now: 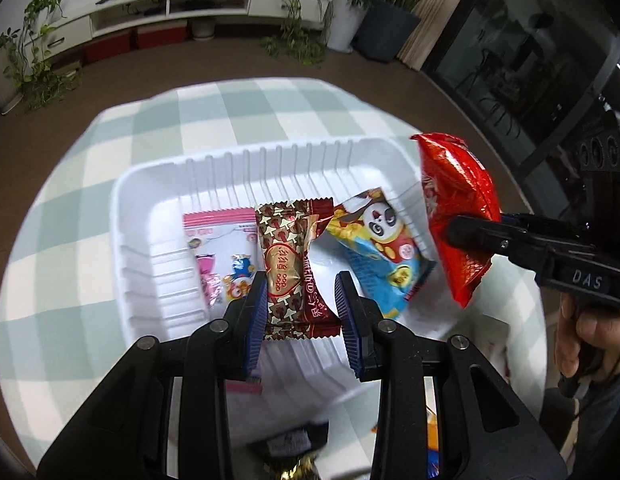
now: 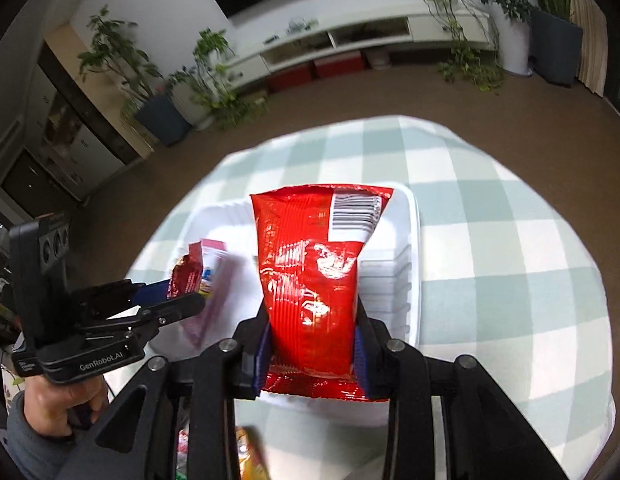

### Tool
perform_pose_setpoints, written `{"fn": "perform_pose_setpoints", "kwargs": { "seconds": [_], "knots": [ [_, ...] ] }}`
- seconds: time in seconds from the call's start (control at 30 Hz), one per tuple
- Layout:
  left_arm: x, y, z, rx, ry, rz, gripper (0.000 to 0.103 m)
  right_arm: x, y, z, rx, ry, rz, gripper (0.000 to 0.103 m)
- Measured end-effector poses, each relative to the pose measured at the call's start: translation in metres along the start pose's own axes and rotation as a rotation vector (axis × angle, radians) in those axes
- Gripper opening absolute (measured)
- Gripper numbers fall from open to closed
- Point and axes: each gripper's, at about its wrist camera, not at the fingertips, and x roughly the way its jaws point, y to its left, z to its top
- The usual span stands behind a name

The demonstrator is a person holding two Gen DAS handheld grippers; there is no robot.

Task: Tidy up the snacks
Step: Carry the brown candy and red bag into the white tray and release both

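Brown mushroom-print snack [image 1: 287, 268] clamped at its lower end between the left gripper's [image 1: 301, 312] pads, hanging over the white tray [image 1: 157, 184]. Red bag [image 2: 310, 276] pinched near its bottom seam by the right gripper [image 2: 312, 354], above the same tray. Already lying inside: pink packet [image 1: 213, 248] and panda packet [image 1: 382, 248]. Judged midway: two snacks awaiting release, more wrappers glimpsed, blurred, at the near table edge.

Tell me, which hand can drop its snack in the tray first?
Probably left: the left gripper holds its brown candy over the middle of the tray; the right gripper's red bag hangs nearer its edge.
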Motion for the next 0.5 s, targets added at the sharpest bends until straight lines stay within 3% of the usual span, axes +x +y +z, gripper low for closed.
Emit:
{"fn": "perform_pose_setpoints", "kwargs": {
  "seconds": [0.23,0.5],
  "knots": [
    [0.040,0.000,-0.006,0.008,0.052,0.029,0.032,0.032,-0.003,0.000,-0.019,0.046,-0.057,0.036],
    [0.049,-0.001,-0.005,0.017,0.052,0.057,0.035,0.039,-0.006,-0.007,-0.022,0.048,-0.088,0.048]
  ]
}}
